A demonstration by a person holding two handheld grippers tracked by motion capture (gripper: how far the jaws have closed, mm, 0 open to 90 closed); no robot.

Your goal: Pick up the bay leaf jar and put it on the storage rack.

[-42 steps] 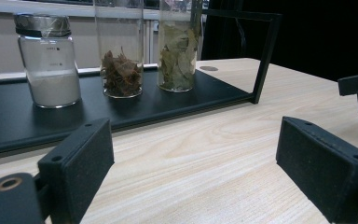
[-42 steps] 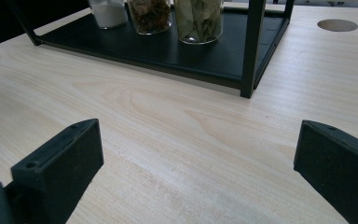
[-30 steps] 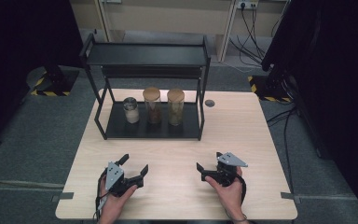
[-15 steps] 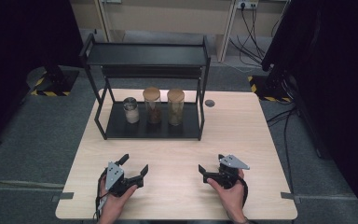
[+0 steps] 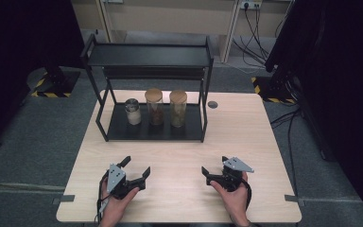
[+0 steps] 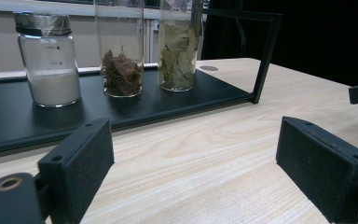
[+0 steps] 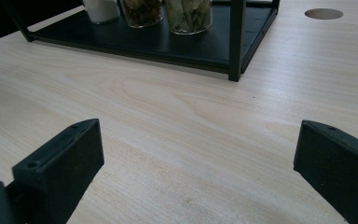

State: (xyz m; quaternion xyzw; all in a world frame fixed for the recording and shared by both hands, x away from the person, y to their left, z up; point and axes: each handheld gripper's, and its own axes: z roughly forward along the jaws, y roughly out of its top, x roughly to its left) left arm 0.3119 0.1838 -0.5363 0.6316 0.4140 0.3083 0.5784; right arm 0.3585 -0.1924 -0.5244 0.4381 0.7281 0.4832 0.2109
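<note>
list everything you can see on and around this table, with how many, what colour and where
rack: 1, black metal, two levels, far left part of the table
jar with white powder: 1, clear glass, silver lid, left on the rack's bottom shelf
jar with brown spice: 1, clear glass, wooden lid, middle of the bottom shelf
jar with green leaves: 1, clear glass, wooden lid, right on the bottom shelf
table: 1, light wood, centre
cable hole: 1, grey, in the tabletop right of the rack
left gripper: 1, black, near edge, jaws apart, holding nothing
right gripper: 1, black, near edge, jaws apart, holding nothing
hands: 2, one holding each gripper
</note>
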